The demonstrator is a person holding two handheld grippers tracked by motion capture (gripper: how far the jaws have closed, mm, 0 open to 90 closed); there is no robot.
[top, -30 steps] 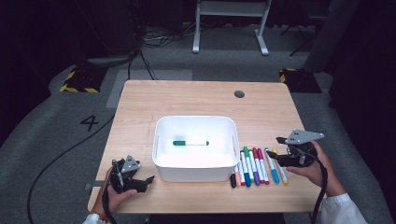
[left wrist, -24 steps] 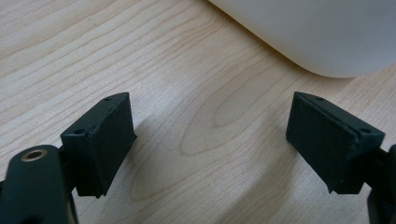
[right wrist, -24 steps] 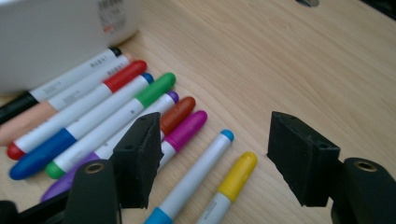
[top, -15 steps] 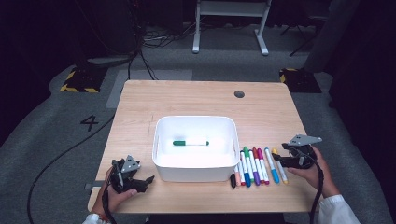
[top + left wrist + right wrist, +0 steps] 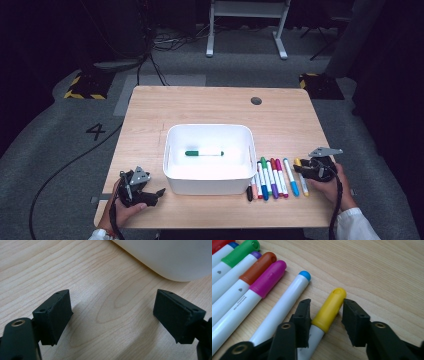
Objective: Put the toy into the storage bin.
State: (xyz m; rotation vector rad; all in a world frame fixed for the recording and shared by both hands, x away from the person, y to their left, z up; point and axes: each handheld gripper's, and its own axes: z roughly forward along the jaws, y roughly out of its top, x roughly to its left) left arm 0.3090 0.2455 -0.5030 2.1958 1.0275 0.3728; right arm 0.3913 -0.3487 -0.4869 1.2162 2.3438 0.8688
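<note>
One green marker (image 5: 204,153) lies in the white bin (image 5: 172,170) at mid-table, while a row of markers waits on the wooden table (image 5: 200,107) just right of the bin. At the row's right end sits the yellow marker (image 5: 329,311), and the right gripper (image 5: 325,315) is on it: its jaws have just been closing, the left pad against the cap, the right pad a sliver off. This looks like the pick-up step; next, I'd say, finish the squeeze, then lift clear of the blue-tipped neighbour (image 5: 284,305). That tiny gap is the right gripper view's news; the high view gives the bin's place. The left gripper (image 5: 112,315) rests near-left, jaws wide, empty.
</note>
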